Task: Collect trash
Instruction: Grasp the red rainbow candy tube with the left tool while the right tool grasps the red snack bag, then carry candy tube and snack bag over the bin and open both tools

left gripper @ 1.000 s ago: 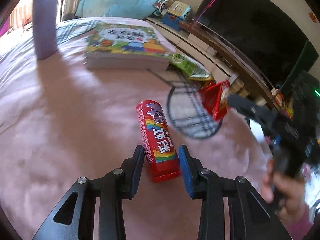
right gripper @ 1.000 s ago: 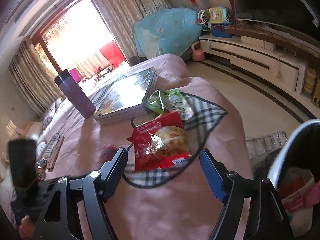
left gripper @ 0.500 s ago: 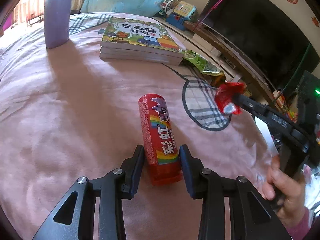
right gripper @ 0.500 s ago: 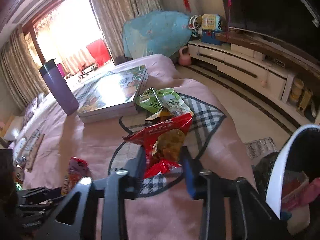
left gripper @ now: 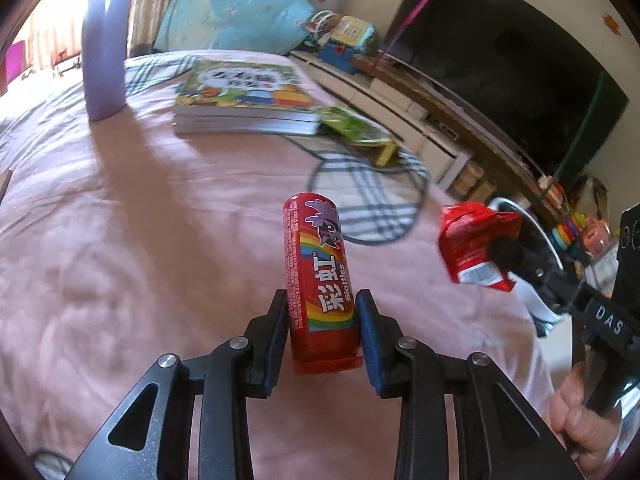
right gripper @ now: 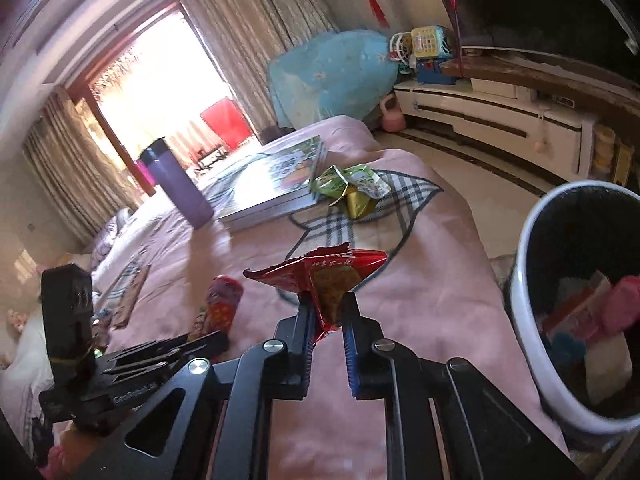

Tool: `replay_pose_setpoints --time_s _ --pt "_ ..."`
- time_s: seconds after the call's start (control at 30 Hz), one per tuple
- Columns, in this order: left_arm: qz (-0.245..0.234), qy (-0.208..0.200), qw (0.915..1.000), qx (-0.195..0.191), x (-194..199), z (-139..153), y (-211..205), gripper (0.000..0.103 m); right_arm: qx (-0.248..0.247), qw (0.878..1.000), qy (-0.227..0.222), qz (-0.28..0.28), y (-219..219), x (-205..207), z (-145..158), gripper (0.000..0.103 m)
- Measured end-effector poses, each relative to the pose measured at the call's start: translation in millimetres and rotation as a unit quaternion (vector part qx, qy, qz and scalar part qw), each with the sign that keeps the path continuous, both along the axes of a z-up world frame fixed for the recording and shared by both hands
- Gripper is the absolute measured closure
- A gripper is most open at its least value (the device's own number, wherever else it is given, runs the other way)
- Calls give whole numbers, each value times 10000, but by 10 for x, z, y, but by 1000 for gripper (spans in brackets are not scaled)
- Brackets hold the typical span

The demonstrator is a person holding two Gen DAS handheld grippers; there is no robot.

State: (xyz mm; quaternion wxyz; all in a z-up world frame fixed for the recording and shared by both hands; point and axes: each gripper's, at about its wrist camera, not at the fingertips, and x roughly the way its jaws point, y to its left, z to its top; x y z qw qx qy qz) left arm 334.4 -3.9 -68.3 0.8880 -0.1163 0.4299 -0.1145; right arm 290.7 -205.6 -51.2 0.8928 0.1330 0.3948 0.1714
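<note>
Skittles tube (left gripper: pixel 320 280) — red, rainbow-striped — clamped in left tool (left gripper: pixel 323 334); right tool (right gripper: pixel 326 322) pinches crumpled red wrapper (right gripper: pixel 326 276).

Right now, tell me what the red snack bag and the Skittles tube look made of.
Red snack bag: thin foil-lined plastic film, glossy; it creases sharply between the right tongs. Skittles tube: rigid, probably plastic or cardboard under a shiny printed wrap; it keeps its round shape in the left tongs.
</note>
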Motion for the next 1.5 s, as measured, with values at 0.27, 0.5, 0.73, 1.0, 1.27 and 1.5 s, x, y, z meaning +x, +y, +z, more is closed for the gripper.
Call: replay_pose_setpoints --time_s 0.27,0.5,0.73,1.0,1.27,1.5 --pt "-296 -91 9995 77 -393 153 -366 71 284 9996 39 14 -283 -420 -2 90" --pt "-519 -103 9982 264 -624 255 -684 71 468 9988 -7 -111 -538 -705 26 90" --pt "-724 -193 9965 380 -761 374 -943 71 564 9981 -97 -221 -699 -861 80 90" --pt "-905 -262 9947 405 -774 445 -1125 71 611 9965 -266 -513 -983 -969 177 90" --pt "-1054 -354 9929 417 -665 494 -1318 71 502 9953 -357 -749 -1210 -981 228 90" --pt "-1226 -426 9905 443 -504 523 -1555 71 310 9943 -389 -945 -1380 -925 258 90"
